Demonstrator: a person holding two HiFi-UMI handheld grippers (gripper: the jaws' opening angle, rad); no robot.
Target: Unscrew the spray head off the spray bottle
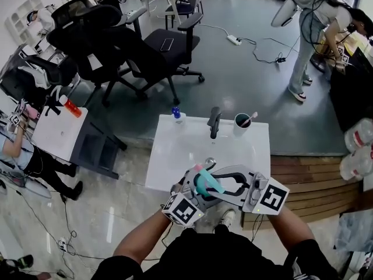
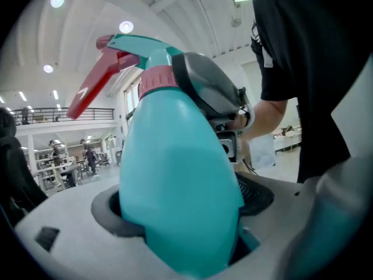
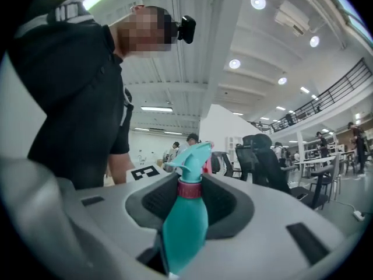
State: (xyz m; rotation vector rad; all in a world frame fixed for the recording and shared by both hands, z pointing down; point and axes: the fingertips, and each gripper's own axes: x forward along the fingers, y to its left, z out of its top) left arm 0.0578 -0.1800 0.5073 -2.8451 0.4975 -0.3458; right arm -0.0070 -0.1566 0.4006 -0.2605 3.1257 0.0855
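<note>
Left gripper view: left gripper (image 2: 182,238) clamps teal spray bottle (image 2: 178,156); right gripper (image 3: 190,206) grips its pink collar (image 3: 189,189).

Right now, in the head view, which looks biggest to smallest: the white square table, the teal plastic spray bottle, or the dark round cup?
1. white square table
2. teal plastic spray bottle
3. dark round cup
The bottle sits nearer the camera, so that last ranking is unsure.

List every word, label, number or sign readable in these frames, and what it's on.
No readable words or numbers in any view.
spray bottle: no label showing.
red trigger: a pale mark, too blurred to read.
marker cubes: black-and-white square patterns only, no letters.
</note>
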